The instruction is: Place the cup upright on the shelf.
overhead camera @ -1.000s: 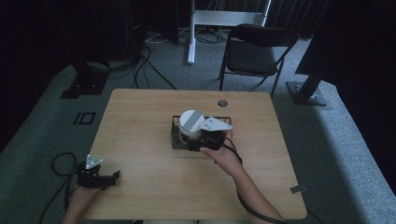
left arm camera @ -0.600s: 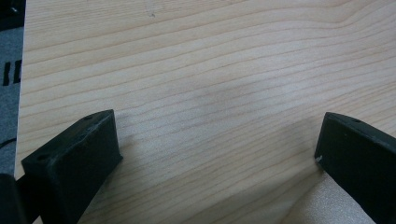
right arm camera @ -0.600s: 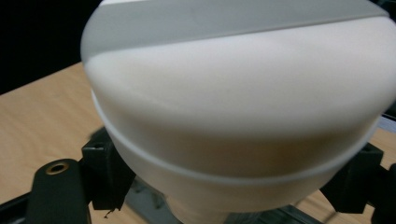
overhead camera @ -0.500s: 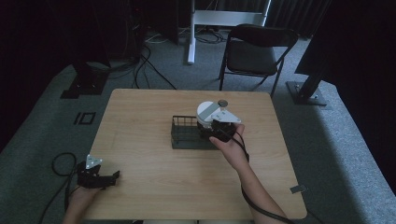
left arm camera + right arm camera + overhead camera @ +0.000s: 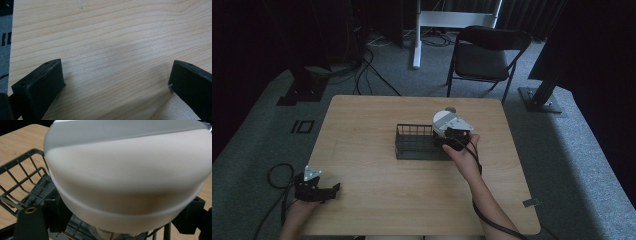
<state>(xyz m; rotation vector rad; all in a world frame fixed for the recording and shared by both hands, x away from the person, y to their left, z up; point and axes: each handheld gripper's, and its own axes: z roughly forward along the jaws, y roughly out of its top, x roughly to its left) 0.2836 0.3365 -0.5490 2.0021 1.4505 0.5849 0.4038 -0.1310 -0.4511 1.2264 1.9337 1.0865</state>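
A white bowl (image 5: 443, 120) with a grey inside is tilted on its side, and my right gripper (image 5: 453, 139) is shut on it over the right end of a black wire rack (image 5: 412, 144) at the table's middle. In the right gripper view the bowl (image 5: 125, 175) bulges between the two black jaws of my right gripper (image 5: 122, 216), with the rack's wires (image 5: 22, 182) below and to the left. My left gripper (image 5: 328, 191) rests at the table's front left corner. In its own view my left gripper (image 5: 115, 83) stands open, jaws wide apart over bare wood.
The wooden table (image 5: 372, 200) sits on grey carpet. A small dark round object (image 5: 451, 109) lies just beyond the bowl. A black folding chair (image 5: 487, 55) stands behind the table, with dark stands (image 5: 302, 85) and cables on the floor at left and right.
My right gripper has carried the bowl from above the rack's middle rightward and slightly farther, to the rack's right end. The left gripper has stayed put.
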